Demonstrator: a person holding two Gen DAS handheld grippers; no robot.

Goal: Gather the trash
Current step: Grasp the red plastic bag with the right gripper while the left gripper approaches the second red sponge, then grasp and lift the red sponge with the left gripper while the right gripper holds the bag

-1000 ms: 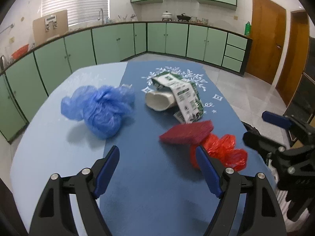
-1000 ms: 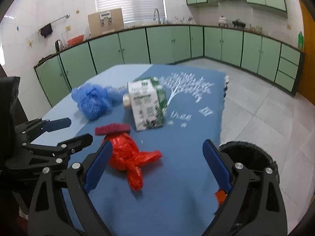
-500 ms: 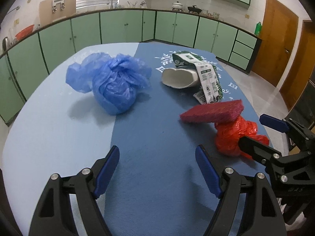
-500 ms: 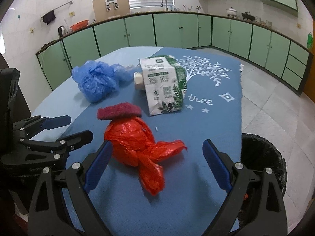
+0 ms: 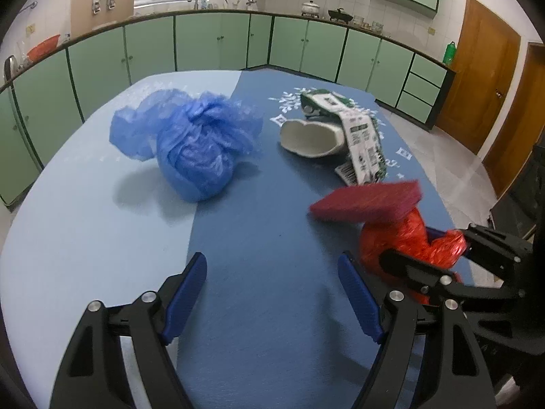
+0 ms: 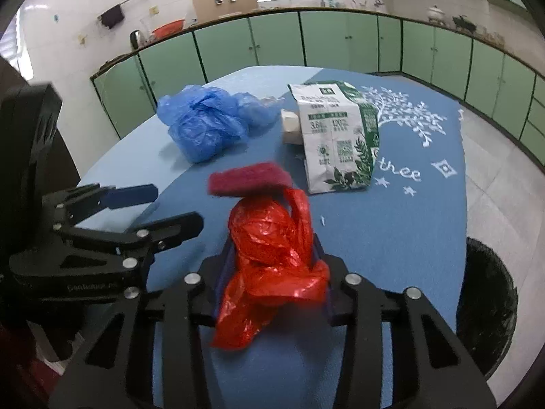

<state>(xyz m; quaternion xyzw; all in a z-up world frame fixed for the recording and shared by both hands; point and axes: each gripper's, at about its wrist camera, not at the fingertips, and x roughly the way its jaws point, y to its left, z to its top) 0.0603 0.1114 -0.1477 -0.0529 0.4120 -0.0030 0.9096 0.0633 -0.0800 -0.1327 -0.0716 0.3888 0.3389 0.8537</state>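
A crumpled red plastic bag (image 6: 272, 238) lies on the blue tablecloth, and my right gripper (image 6: 272, 259) is shut on it; it also shows in the left wrist view (image 5: 402, 238). A dark red scouring pad (image 6: 248, 179) rests on top of the bag, also seen from the left (image 5: 368, 196). A crumpled blue plastic bag (image 5: 194, 143) and a green-and-white carton (image 5: 357, 136) beside a white cup (image 5: 310, 136) lie farther back. My left gripper (image 5: 272, 293) is open and empty above the cloth, left of the red bag.
A black bin (image 6: 487, 310) stands on the floor off the table's right edge. Green kitchen cabinets (image 5: 218, 44) line the far walls. A brown door (image 5: 483, 85) is at the right.
My right gripper moved forward and closed on the red bag. The left gripper moved forward a little and stayed open.
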